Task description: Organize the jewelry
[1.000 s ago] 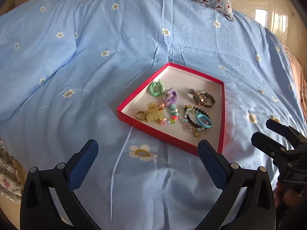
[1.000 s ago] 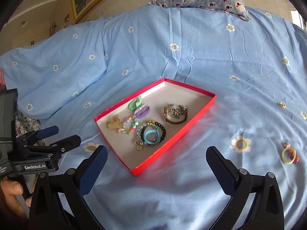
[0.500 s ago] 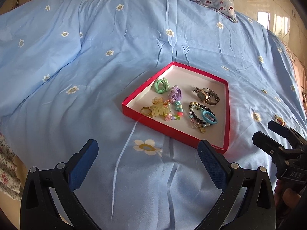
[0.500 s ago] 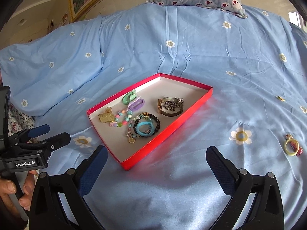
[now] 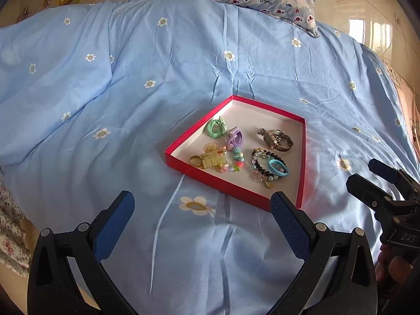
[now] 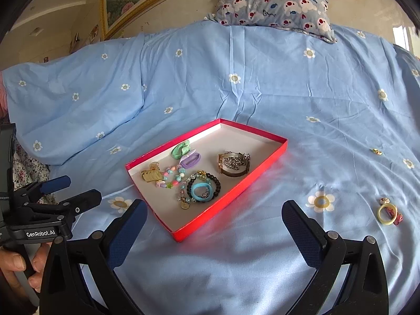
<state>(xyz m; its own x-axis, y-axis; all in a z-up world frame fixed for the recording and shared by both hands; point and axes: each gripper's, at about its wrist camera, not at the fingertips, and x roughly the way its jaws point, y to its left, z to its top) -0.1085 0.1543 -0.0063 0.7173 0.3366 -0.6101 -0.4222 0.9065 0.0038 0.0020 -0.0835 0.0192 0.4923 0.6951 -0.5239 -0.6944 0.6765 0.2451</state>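
A shallow red tray (image 5: 303,157) (image 6: 265,160) with a white floor lies on a blue flowered bedspread. In it are a green hair tie (image 5: 215,127), a purple hair tie (image 5: 235,137), a gold hair clip (image 5: 213,158), a bead bracelet with a blue tie (image 5: 270,168) and a wristwatch (image 5: 278,139). A yellow ring with a red piece (image 6: 388,212) and a small gold item (image 6: 377,151) lie on the bedspread to the right of the tray. My left gripper (image 5: 202,218) and right gripper (image 6: 214,221) are both open and empty, held short of the tray.
A patterned pillow (image 6: 273,8) lies at the head of the bed. A framed picture (image 6: 126,2) hangs on the wall to the left. Floral fabric (image 5: 10,225) shows at the bed's left edge. Each gripper appears at the side of the other's view.
Both grippers have drawn back and risen, so the tray looks smaller and farther. The pillow and wall have come into view. Nothing was taken hold of.
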